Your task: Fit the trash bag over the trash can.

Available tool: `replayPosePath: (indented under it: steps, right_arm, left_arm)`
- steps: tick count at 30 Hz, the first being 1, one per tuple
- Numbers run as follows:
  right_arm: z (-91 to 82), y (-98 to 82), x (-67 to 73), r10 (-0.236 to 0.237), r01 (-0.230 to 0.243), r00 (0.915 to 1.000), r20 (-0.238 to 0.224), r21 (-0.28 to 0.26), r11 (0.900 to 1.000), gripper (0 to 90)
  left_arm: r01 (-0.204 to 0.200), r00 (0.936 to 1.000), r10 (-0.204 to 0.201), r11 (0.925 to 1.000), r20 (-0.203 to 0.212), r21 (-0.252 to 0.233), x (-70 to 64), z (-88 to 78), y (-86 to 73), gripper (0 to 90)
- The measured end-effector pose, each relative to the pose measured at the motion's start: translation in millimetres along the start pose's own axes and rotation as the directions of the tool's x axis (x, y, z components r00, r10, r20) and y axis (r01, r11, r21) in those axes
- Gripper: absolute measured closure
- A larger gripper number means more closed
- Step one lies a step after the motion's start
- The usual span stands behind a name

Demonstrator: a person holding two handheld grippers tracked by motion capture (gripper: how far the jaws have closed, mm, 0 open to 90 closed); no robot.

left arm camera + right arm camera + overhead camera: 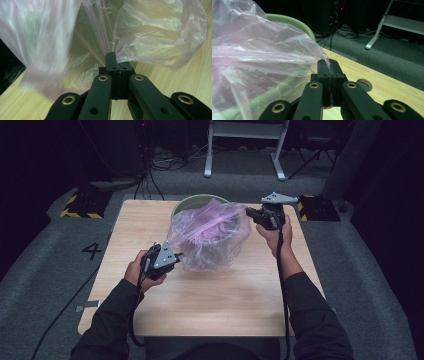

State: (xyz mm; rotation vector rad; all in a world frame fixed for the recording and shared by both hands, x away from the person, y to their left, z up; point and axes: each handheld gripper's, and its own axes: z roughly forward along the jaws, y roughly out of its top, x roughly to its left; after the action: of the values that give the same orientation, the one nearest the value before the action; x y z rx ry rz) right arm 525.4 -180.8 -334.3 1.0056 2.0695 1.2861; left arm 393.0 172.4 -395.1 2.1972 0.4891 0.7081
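While the person's forearms come in from the bottom of the high view, the left tool [176, 255] sits at the near-left side of the pink plastic bag [212, 237], low over the tabletop [220, 295]. Its jaws are pressed together on a pinch of the bag's film, which gathers into tight creases right at the tips in the left gripper view [113, 57]. Beyond those tips the film [155, 37] billows upward and to both sides, blurred on the left, with pale wood showing under it on the right.

Further right, the bag is draped over a pale green bucket [197, 200] that stands on the far half of the tabletop; the bucket's rim shows behind the bag, and the film hangs down its front almost to the wood. Through the thin plastic the bucket's wall reads only as a faint grey-green shape.

At the right, the right tool [248, 212] is held higher, at the bag's far-right top edge. Its jaws are also closed on a corner of the film, seen in the right gripper view [327, 63] as a stretched point of plastic [262, 57] drawn to the tips, with the green rim [292, 21] curving behind it.
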Motion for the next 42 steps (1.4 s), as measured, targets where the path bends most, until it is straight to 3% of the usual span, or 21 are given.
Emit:
replayPosePath:
  steps: [3,5,8,12,13,15,18,22,24,26,27,30,32,36,38,39,40,42]
  right_arm:
    - [6.8,-0.4,-0.8,-0.009,0.009,0.9998,0.017,0.019,1.000,90.0]
    - [10.4,-1.0,-2.1,0.001,-0.001,1.0000,0.009,0.023,1.000,90.0]
    - [12.8,-1.7,-2.8,0.011,-0.011,0.9999,0.003,0.023,1.000,90.0]
    - [13.6,-0.9,-3.2,0.006,-0.006,1.0000,0.005,0.021,1.000,90.0]
    - [13.5,-0.5,-3.4,0.005,-0.005,1.0000,0.007,0.020,1.000,90.0]
    - [13.4,0.2,-3.8,0.002,-0.002,1.0000,0.010,0.016,1.000,90.0]
    - [13.3,0.5,-3.9,0.006,-0.006,0.9999,0.009,0.009,1.000,90.0]
    - [12.9,1.5,-4.0,0.005,-0.005,1.0000,0.006,-0.003,1.000,89.7]
    - [12.0,3.3,-3.7,0.003,-0.003,1.0000,0.005,-0.008,1.000,89.1]
    - [11.3,4.9,-3.7,0.000,0.000,1.0000,0.001,-0.016,1.000,88.8]
    - [11.1,6.0,-3.2,-0.004,0.004,1.0000,0.001,-0.015,1.000,88.7]
    - [10.9,7.8,-2.5,-0.009,0.009,1.0000,0.002,-0.015,1.000,88.7]
    - [11.2,8.9,-2.4,-0.016,0.016,0.9999,0.000,-0.015,1.000,88.8]
    - [13.0,11.4,-1.9,-0.026,0.026,0.9996,0.000,-0.016,1.000,88.8]
    - [15.0,12.9,-1.4,-0.030,0.030,0.9996,0.000,-0.016,0.999,88.8]
    - [16.6,13.7,-0.6,-0.034,0.034,0.9994,0.003,-0.013,0.999,88.8]
    - [18.0,14.2,-0.3,-0.046,0.046,0.9989,0.008,-0.010,0.999,88.7]
    - [22.7,15.3,0.8,-0.053,0.053,0.9986,0.007,0.005,0.999,88.8]
  left_arm:
    - [-0.001,1.0000,0.001,0.9999,0.002,0.016,0.5,1.9,-6.3,90.0]
    - [0.002,0.9999,-0.002,1.0000,0.013,-0.008,1.7,-1.3,-11.8,89.6]
    - [0.054,0.9986,-0.053,0.9978,0.007,-0.039,4.1,-9.8,-16.9,64.9]
    - [0.111,0.9933,-0.108,0.9902,0.040,-0.085,5.4,-25.1,-24.6,35.1]
    - [0.119,0.9922,-0.115,0.9889,0.049,-0.089,5.1,-29.0,-26.5,31.1]
    - [0.133,0.9912,-0.131,0.9841,0.018,-0.118,3.6,-38.8,-30.1,24.7]
    - [0.163,0.9863,-0.165,0.9709,0.006,-0.175,5.6,-53.8,-33.2,21.9]
    - [0.179,0.9807,-0.193,0.9533,-0.033,-0.243,12.5,-71.6,-26.8,21.2]
    - [0.177,0.9778,-0.200,0.9484,-0.063,-0.263,17.9,-77.3,-20.4,21.2]
    - [0.180,0.9774,-0.204,0.9382,-0.054,-0.296,26.9,-80.7,-10.8,21.5]
    - [0.182,0.9775,-0.205,0.9382,-0.049,-0.294,30.1,-80.3,-6.9,22.0]
    - [0.165,0.9804,-0.189,0.9436,-0.056,-0.287,40.8,-71.9,9.7,23.6]
    - [0.154,0.9823,-0.175,0.9572,-0.067,-0.245,47.7,-61.7,18.4,24.6]
    - [0.115,0.9849,-0.135,0.9779,-0.108,-0.174,56.7,-40.7,26.1,37.4]
    - [0.119,0.9795,-0.142,0.9796,-0.143,-0.162,62.1,-30.1,25.3,47.5]
    - [0.120,0.9773,-0.144,0.9806,-0.155,-0.155,63.9,-27.0,25.0,57.5]
    - [0.118,0.9756,-0.143,0.9811,-0.167,-0.154,66.4,-23.2,24.0,60.3]
    - [0.131,0.9766,-0.157,0.9756,-0.147,-0.176,70.5,-20.7,21.7,71.0]
